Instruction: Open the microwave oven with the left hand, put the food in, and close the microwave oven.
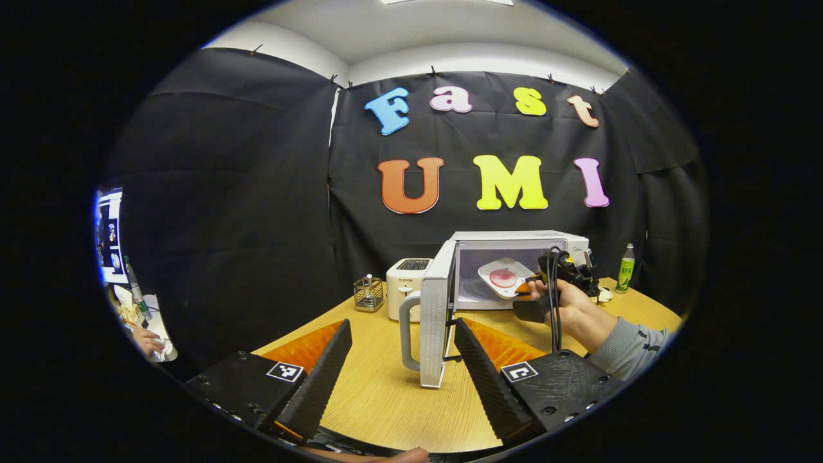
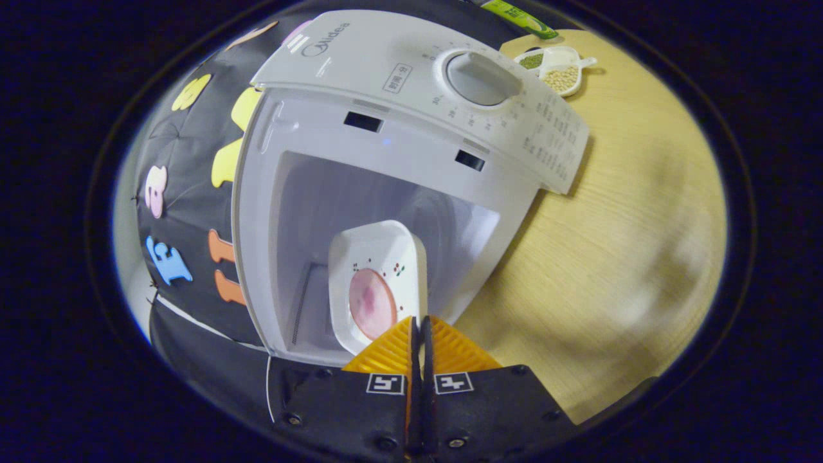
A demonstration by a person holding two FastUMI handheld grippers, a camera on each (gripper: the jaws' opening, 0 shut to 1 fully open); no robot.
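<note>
One microwave oven (image 1: 514,270) stands on the wooden table (image 1: 386,399), door (image 1: 436,315) swung open. The right gripper (image 2: 418,321), fingers pinched on the rim of one white plate (image 2: 379,257) carrying one pink food slice (image 2: 371,303), holds it inside the cavity. The left gripper (image 1: 404,334) is spread wide, holding nothing. The left gripper view adds one toaster (image 1: 406,286), one wire basket (image 1: 368,293) and one green bottle (image 1: 625,269); the right gripper view adds the timer dial (image 2: 479,78) and one two-compartment dish of beans (image 2: 554,67).

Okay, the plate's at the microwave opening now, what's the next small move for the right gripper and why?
Probably ease the right gripper further in, lower the plate onto the microwave floor, then open. Its jaws are shut on the plate's rim, and the plate looks tilted, partly inside the cavity and not yet resting. The door stands wide open, the left gripper open near it.
</note>
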